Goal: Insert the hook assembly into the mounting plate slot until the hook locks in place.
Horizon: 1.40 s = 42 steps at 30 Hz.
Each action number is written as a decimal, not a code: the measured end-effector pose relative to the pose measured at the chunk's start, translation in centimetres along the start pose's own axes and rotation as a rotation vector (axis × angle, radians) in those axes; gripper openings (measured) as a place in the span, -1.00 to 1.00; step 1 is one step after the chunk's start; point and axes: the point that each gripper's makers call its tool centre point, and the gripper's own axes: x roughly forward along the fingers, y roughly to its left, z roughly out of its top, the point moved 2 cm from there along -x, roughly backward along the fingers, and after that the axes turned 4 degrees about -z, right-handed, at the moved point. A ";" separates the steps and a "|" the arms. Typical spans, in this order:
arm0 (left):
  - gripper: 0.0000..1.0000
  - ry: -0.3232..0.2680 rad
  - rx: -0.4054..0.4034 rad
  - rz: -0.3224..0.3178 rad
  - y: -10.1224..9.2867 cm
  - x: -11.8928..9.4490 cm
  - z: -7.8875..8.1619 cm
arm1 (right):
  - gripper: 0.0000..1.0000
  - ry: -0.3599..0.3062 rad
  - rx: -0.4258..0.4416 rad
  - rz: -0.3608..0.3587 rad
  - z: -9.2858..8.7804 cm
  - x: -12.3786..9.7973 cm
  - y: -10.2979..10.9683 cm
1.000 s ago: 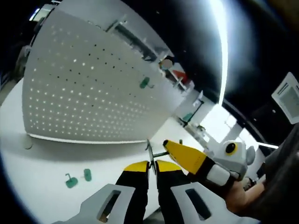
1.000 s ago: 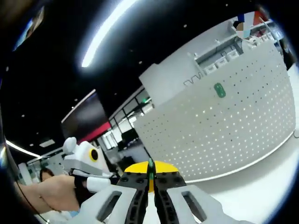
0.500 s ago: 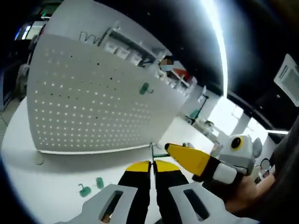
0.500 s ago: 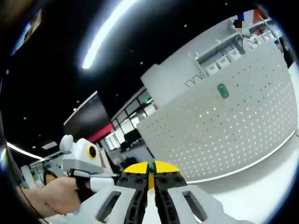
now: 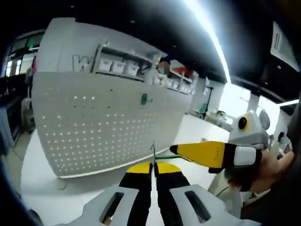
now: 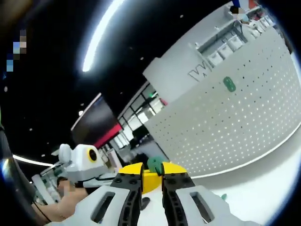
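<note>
Both pairs of jaws were pinched nearly together. My left gripper (image 5: 153,165) held a thin metal wire (image 5: 153,151) standing up from its tips, and my right gripper (image 6: 151,175) nipped a small green piece (image 6: 155,164) between its pads; I took these for the two ends of one hook. In the left gripper view the right gripper's yellow finger reached in from the right, with a green line running from its tip to the wire. The white pegboard (image 5: 94,127) stood ahead of both grippers, upright on the table (image 6: 263,183), well apart from the hook. One green hook (image 5: 145,98) already sat high on it. Neither hand looked nearer. Which slot I was meant to hit, I couldn't tell.
</note>
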 end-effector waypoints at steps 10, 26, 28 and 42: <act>-0.97 -0.003 0.145 0.015 -0.7 -0.1 0.2 | -0.77 0.047 0.057 0.005 -0.6 0.2 -0.7; -0.97 -0.024 0.221 0.002 -1.3 -0.2 1.1 | -0.94 0.059 0.047 0.033 -0.4 0.4 -0.3; -0.97 -0.024 0.225 0.002 -1.3 -0.2 1.1 | -0.95 0.065 0.056 0.034 -0.4 0.4 -0.3; -0.92 -0.045 0.272 -0.007 -1.3 0.0 1.0 | -1.00 0.065 -0.015 0.007 -0.5 0.3 -0.3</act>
